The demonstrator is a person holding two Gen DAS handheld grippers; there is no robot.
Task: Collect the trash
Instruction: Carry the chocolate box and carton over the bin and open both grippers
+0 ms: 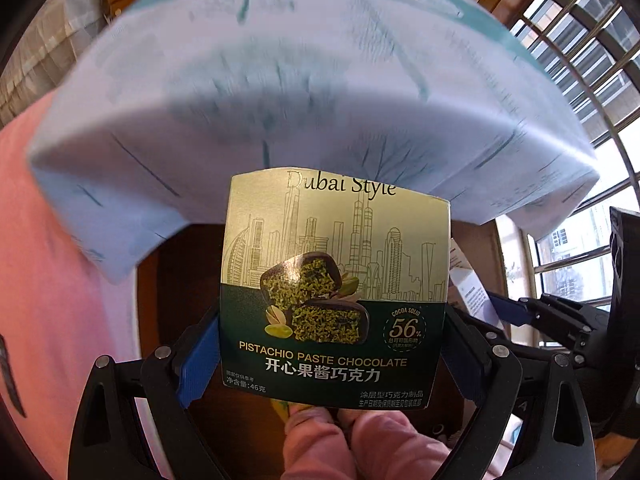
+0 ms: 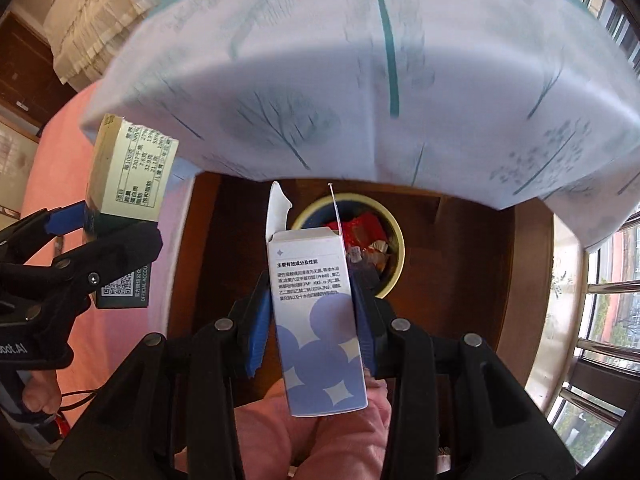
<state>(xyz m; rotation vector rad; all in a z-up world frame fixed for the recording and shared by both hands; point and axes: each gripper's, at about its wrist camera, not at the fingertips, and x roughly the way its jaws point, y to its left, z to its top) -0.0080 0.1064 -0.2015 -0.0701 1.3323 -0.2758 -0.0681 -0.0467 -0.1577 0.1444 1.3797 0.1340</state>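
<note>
1. Up top in both views, the tablecloth (image 2: 360, 80) dominates, pale with blue tree prints, its edge hanging over the dark wooden floor (image 2: 460, 280).
2. Off to the left lies a pink cloth (image 2: 60, 208), running alongside the floor.
3. Down on the floor sits the bin (image 2: 394, 276), yellow rim, red and silver wrappers inside, and it is partly hidden behind the white box.
4. The left gripper (image 1: 332, 344) is clamped on the chocolate box (image 1: 334, 280), blue pads pressing both sides; the box stands upright, green and gold, front label facing the camera. From the right wrist view the same box (image 2: 132, 172) shows its nutrition panel, held in the air over the pink cloth.
5. The right gripper (image 2: 312, 320) grips the white box (image 2: 316, 320), purple circles on its face, top flaps open, held upright just in front of the bin.
</note>
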